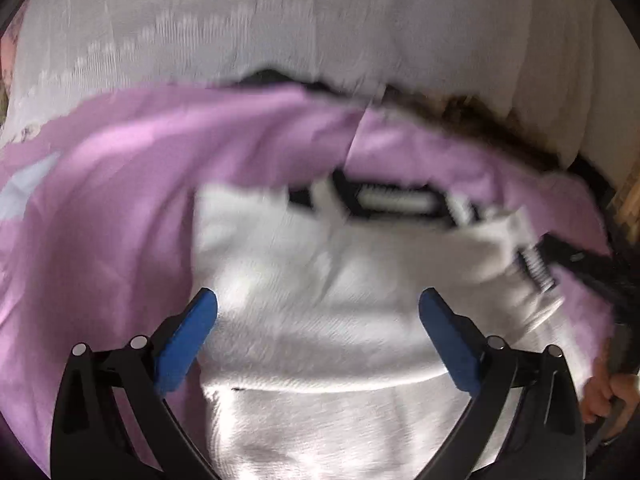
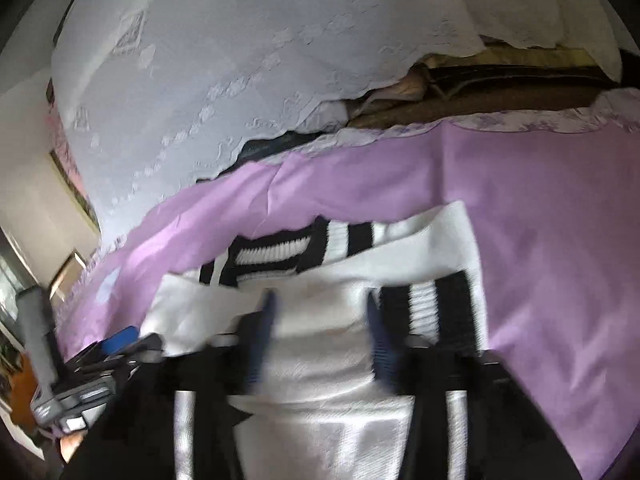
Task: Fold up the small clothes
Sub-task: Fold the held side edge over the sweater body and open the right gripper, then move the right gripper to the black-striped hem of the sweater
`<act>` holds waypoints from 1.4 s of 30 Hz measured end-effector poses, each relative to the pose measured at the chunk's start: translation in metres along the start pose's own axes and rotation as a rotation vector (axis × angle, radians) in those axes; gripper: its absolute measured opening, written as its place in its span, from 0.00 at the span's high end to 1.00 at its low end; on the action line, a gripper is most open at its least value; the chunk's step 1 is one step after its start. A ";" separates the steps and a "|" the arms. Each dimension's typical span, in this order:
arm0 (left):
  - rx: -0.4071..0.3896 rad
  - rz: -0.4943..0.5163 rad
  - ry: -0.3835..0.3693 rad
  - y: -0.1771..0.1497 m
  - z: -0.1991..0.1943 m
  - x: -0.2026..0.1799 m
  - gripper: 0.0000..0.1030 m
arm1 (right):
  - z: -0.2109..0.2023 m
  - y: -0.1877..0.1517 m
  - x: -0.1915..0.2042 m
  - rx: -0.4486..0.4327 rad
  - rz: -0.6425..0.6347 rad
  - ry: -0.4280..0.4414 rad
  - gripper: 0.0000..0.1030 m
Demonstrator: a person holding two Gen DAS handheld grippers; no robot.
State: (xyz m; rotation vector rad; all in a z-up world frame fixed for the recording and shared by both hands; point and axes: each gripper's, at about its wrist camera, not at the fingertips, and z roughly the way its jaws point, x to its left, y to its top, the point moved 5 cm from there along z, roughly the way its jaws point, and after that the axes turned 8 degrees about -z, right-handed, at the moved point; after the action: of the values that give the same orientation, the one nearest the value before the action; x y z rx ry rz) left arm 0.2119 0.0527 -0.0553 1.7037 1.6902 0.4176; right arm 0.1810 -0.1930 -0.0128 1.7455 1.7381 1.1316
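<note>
Tools both spread, nothing pinched. Left tool (image 1: 318, 312) hovers over the sweater (image 1: 320, 340), jaws wide, pads clear of the knit. Right tool (image 2: 320, 320), blurred, has its jaws apart astride a folded hump, seemingly a release so the fold lies flat. Sweater lies on the purple sheet (image 2: 560, 220) on the bed, striped cuff (image 2: 432, 312) at 2 o'clock of the right tool, folded inward. White lace cover (image 2: 240, 60) at 12.
</note>
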 end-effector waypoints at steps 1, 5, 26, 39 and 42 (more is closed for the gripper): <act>0.058 0.024 0.054 -0.007 0.016 0.002 0.04 | 0.009 -0.005 0.000 0.032 -0.013 -0.017 0.44; 0.054 0.059 0.090 -0.008 0.016 -0.002 0.04 | 0.026 -0.013 -0.007 0.088 -0.010 -0.031 0.43; 0.070 0.024 -0.120 -0.091 -0.077 -0.002 0.04 | -0.034 -0.075 -0.011 0.033 -0.033 -0.106 0.23; -0.037 0.044 -0.233 -0.135 -0.152 -0.007 0.04 | -0.090 -0.131 0.025 0.148 -0.094 -0.080 0.18; 0.097 0.014 -0.275 -0.157 -0.143 -0.004 0.04 | -0.098 -0.149 0.036 0.181 -0.152 -0.078 0.17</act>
State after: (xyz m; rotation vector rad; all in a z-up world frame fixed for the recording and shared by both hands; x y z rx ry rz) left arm 0.0003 0.0697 -0.0573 1.7538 1.5192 0.1011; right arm 0.0089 -0.1638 -0.0637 1.7005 1.9390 0.8544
